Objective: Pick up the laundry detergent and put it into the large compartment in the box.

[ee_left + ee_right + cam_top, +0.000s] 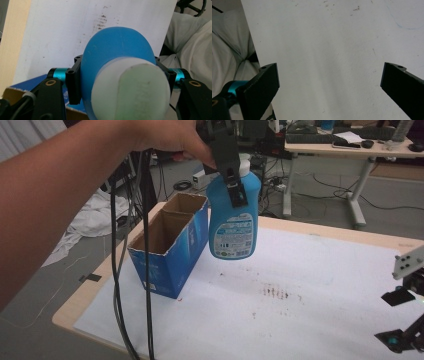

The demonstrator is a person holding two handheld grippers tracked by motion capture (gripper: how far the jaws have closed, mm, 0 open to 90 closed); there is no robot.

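While the left claw (235, 182) clamps the blue bottle (234, 217) by its shoulder, hanging above the tabletop (325, 285) beside the open box (170, 245) near the left edge, a slipping grip could drop it; the right claw (329, 82) gapes empty.

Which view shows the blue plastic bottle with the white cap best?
The high view: the blue plastic bottle hangs whole, label readable, from the left gripper beside the blue cardboard box. The left gripper view gives just its cap and shoulder, blurred; the right gripper view faces the white table cover.
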